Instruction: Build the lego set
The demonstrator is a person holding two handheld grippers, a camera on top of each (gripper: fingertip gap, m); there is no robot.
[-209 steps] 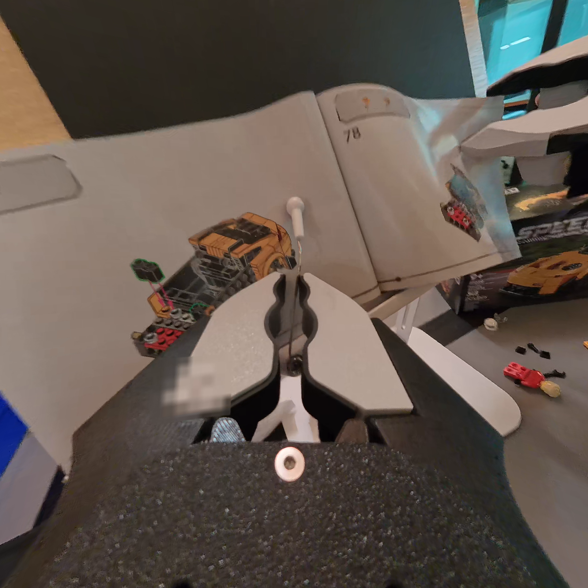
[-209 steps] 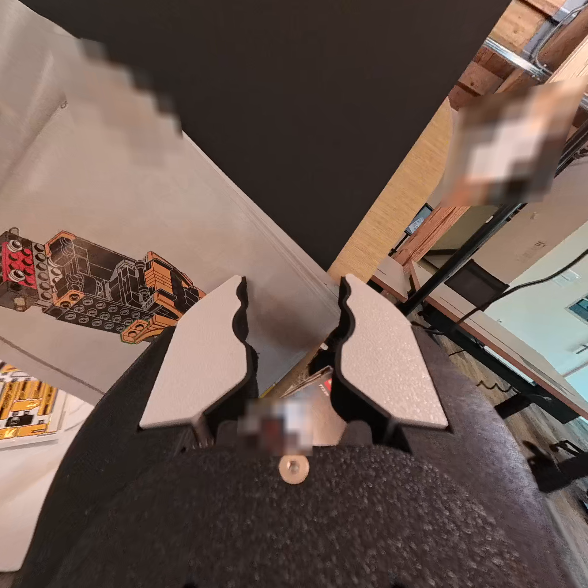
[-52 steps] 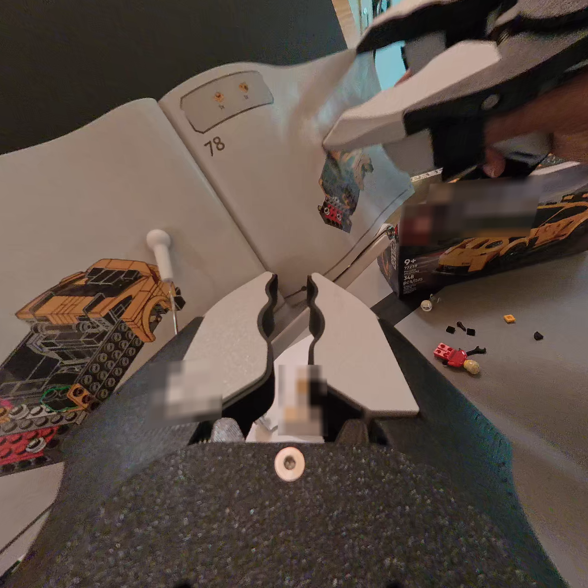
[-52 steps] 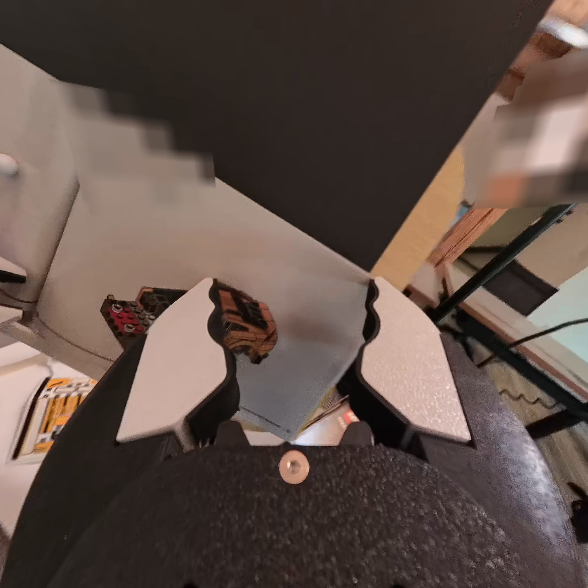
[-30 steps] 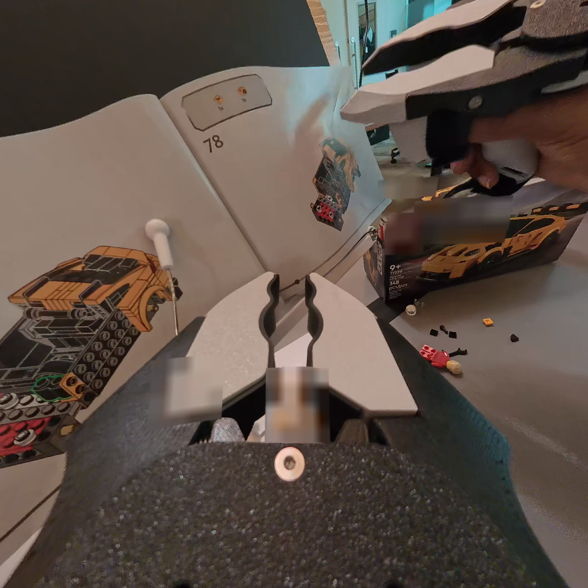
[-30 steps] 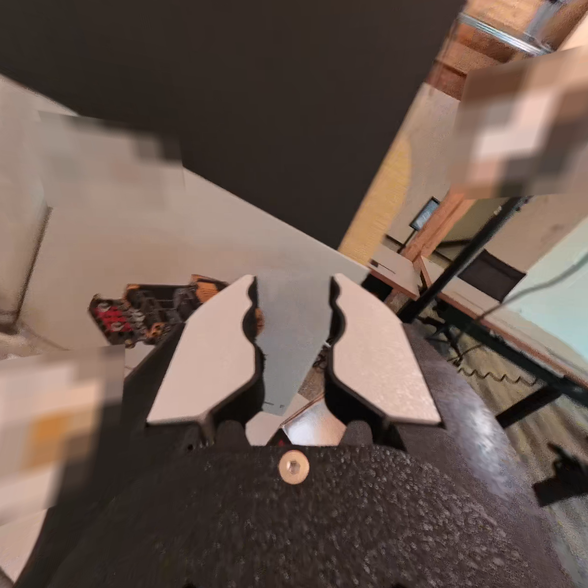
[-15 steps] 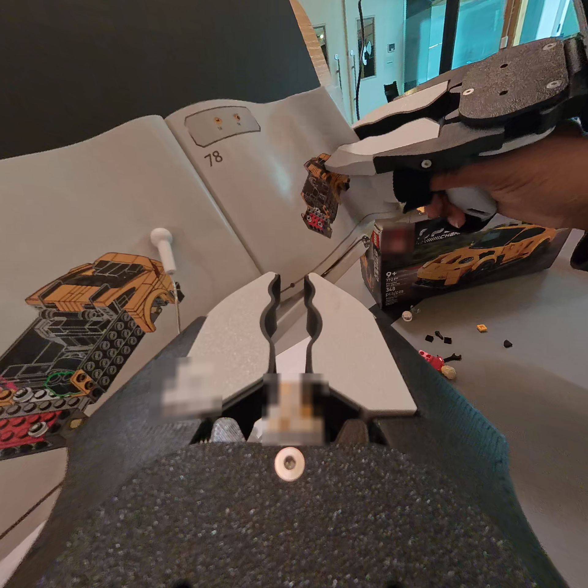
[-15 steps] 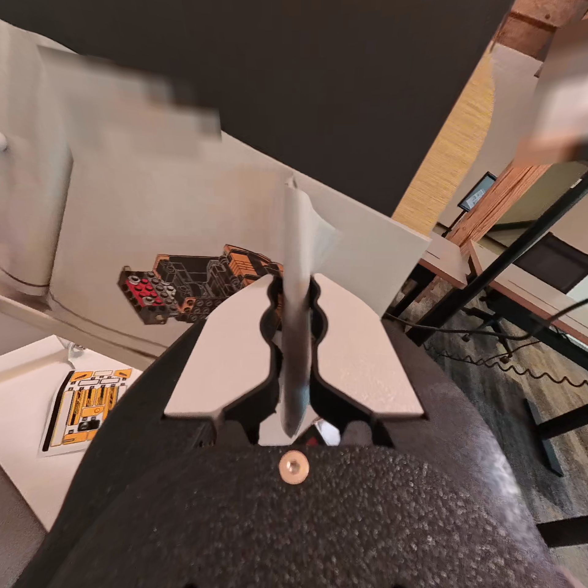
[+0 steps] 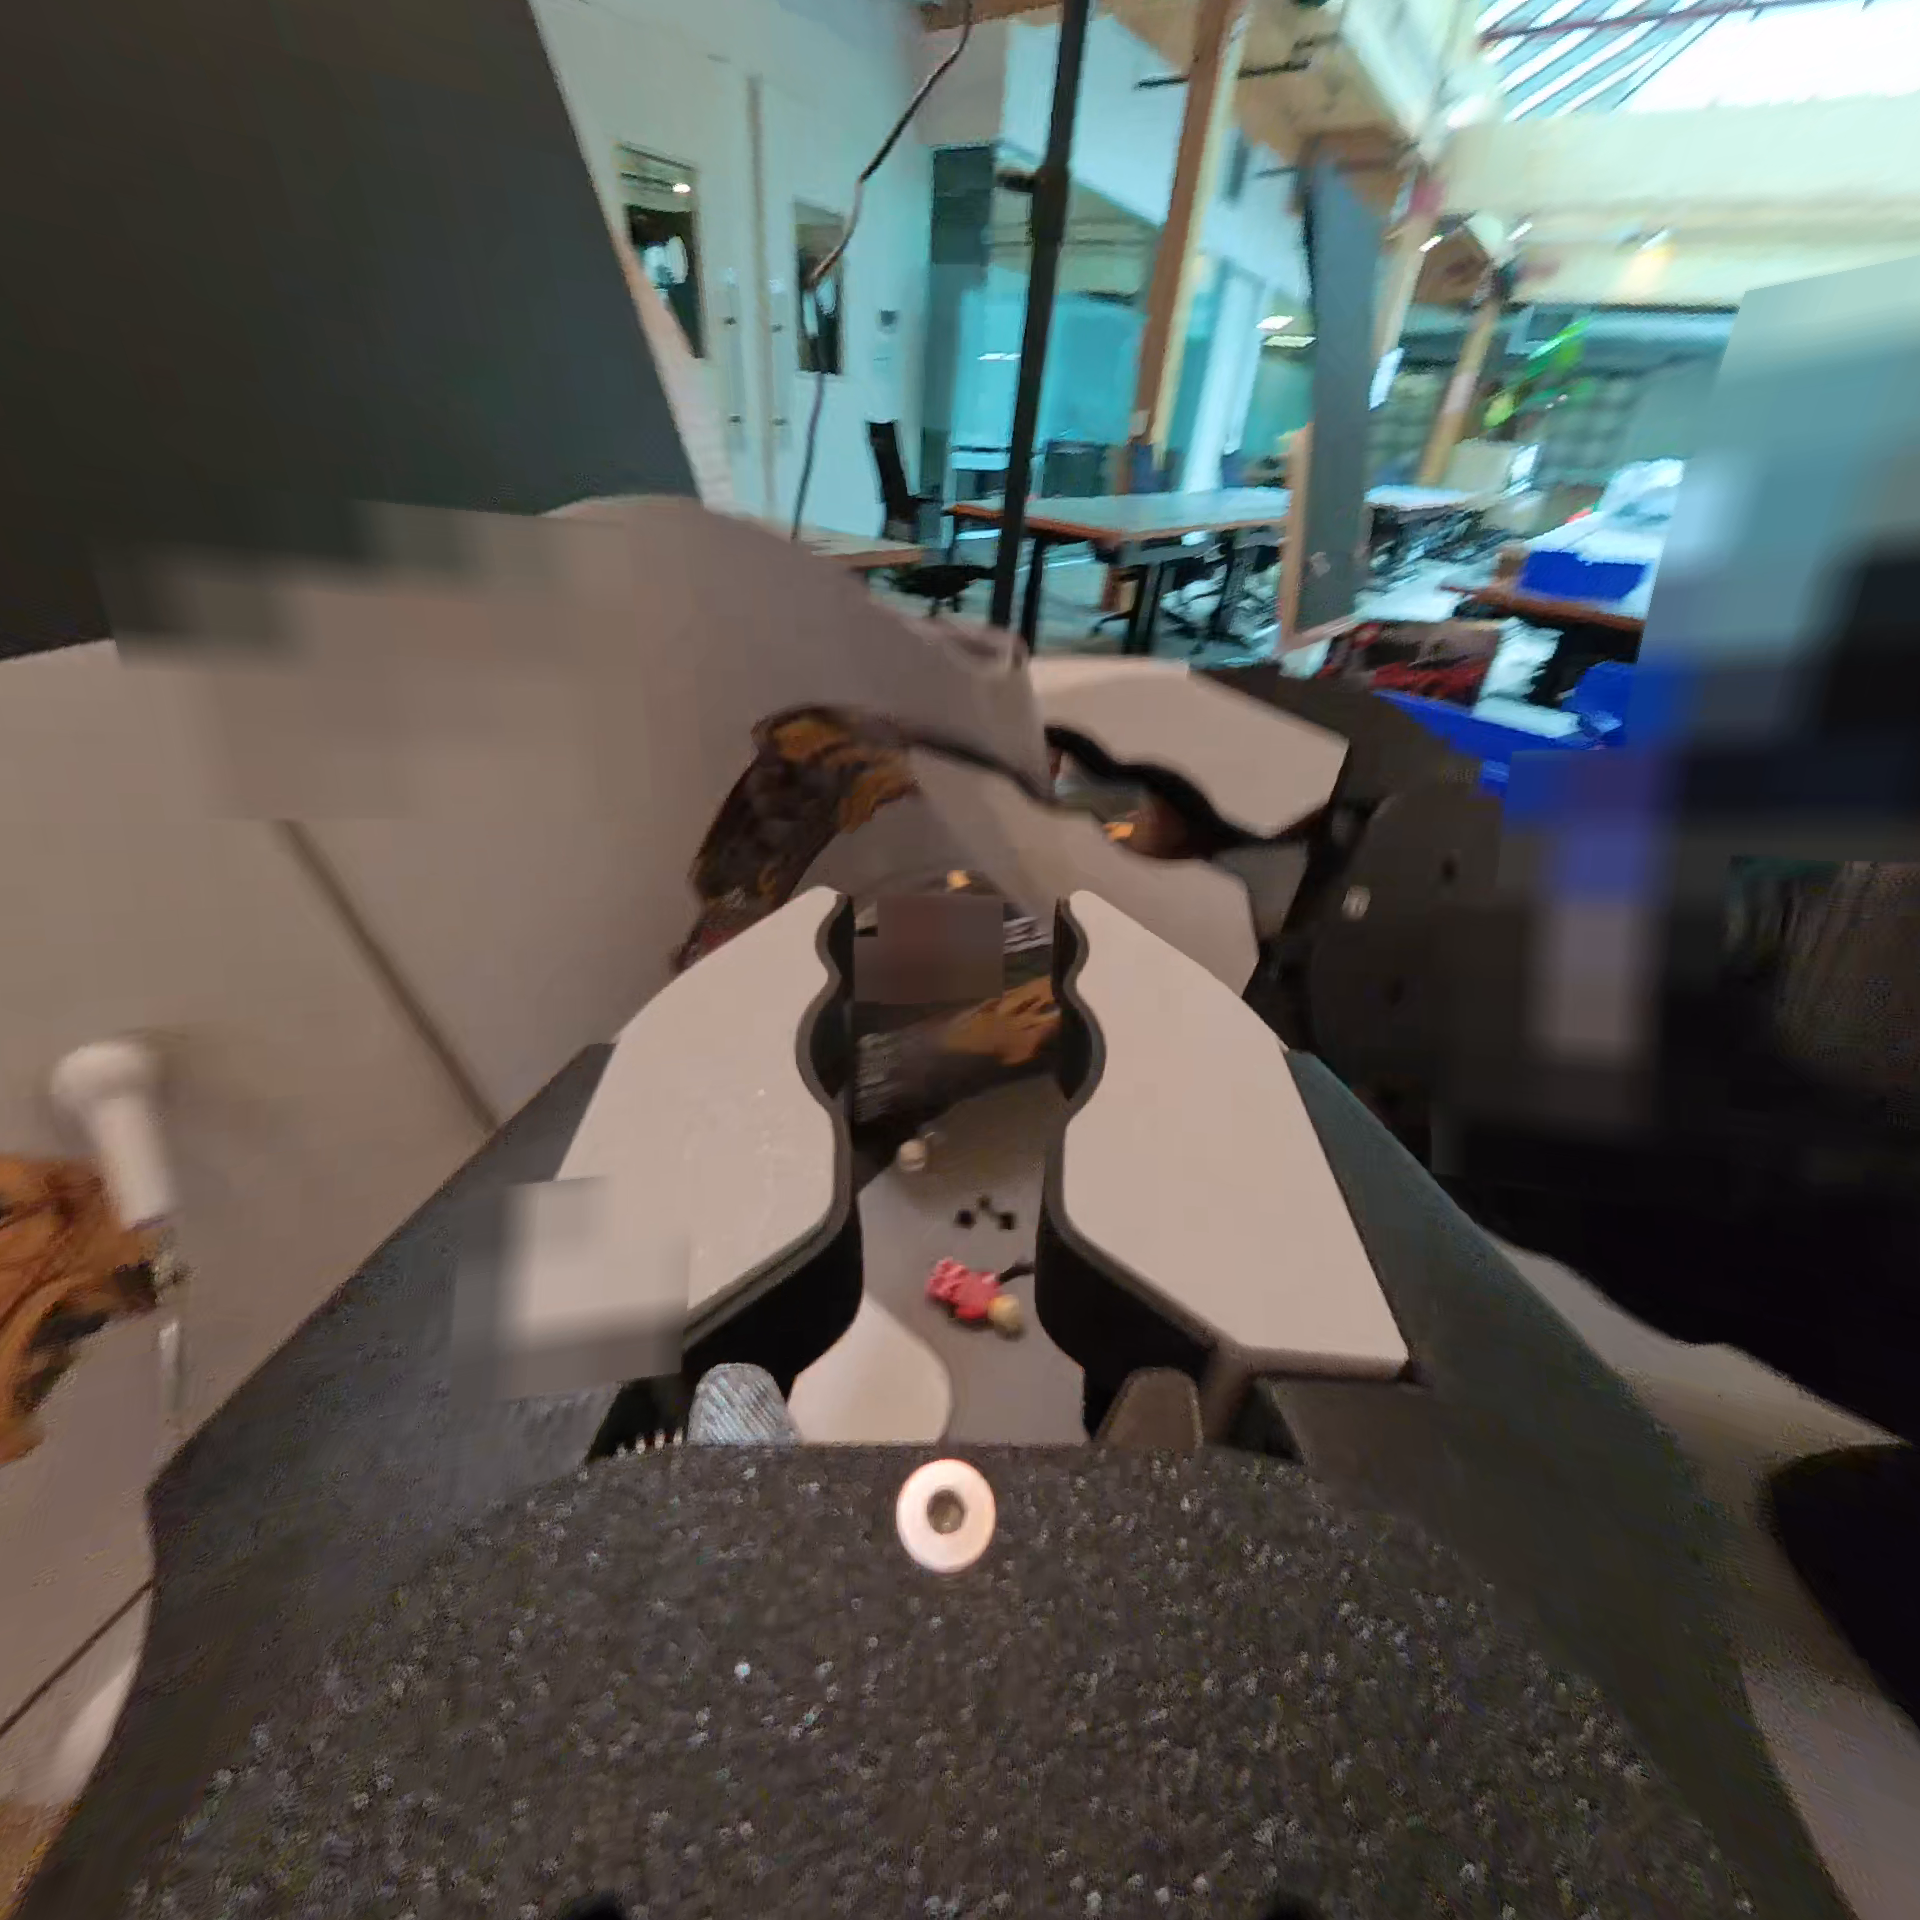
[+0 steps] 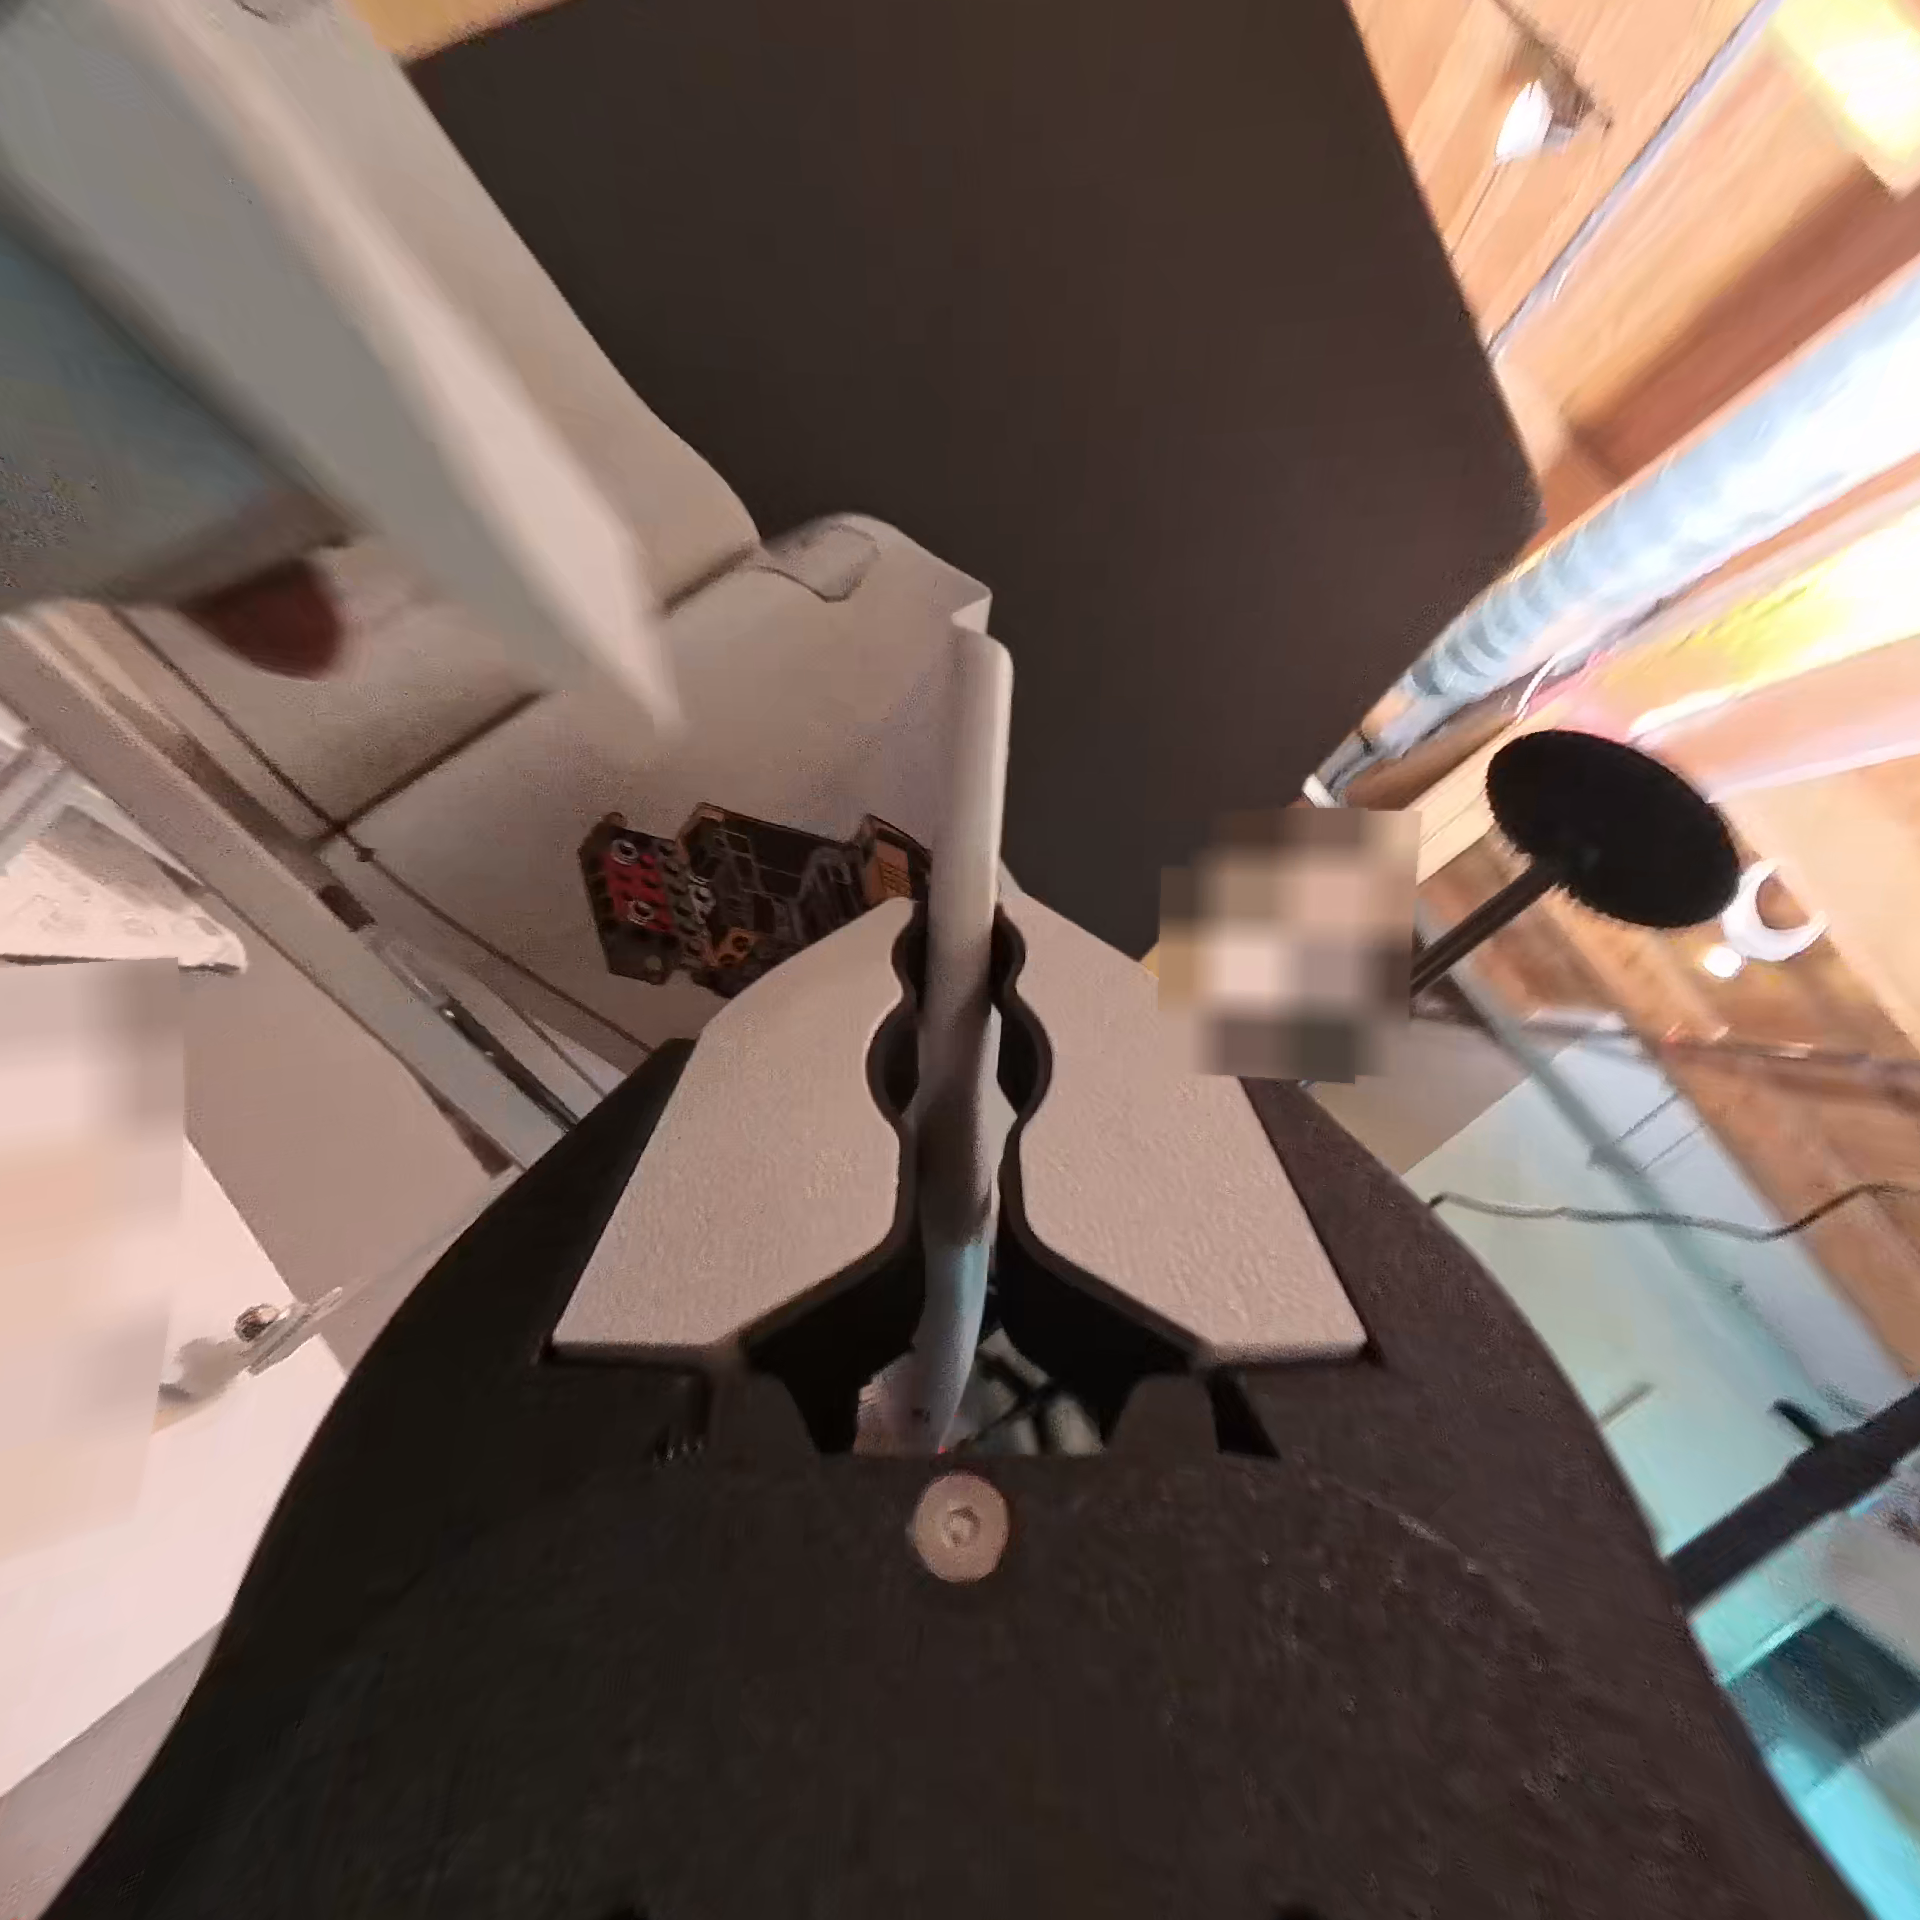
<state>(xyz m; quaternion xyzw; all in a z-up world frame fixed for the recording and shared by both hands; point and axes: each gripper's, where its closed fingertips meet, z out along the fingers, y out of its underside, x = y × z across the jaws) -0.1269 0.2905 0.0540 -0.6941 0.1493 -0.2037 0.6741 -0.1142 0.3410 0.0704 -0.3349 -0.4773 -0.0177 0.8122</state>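
An open instruction booklet [image 9: 416,831] with car pictures stands on a white holder. My right gripper [image 10: 958,920] is shut on the edge of one of its pages [image 10: 971,831], which rises folded between the pads. In the left wrist view the right gripper [image 9: 1049,769] shows at upper right, pinching that curled page [image 9: 883,665]. My left gripper [image 9: 951,914] is open with nothing between its fingers, low in front of the booklet's right side. Through its gap I see a dark box with an orange car [image 9: 935,1049] and a red toy piece [image 9: 966,1285] on the grey table.
The holder's white peg [image 9: 109,1112] stands at the booklet's left page. Small black pieces [image 9: 987,1216] lie on the table near the box. The holder's white base [image 9: 873,1382] lies under the left fingers. A metal clip [image 10: 260,1330] sits on the holder at lower left. The gap from one gripper's tips to the other's is roughly 6 centimetres.
The right pads came together on the page's edge and are lifting it over. The left gripper, shut at the peg seven seconds ago, let go, opened wider and swung right.
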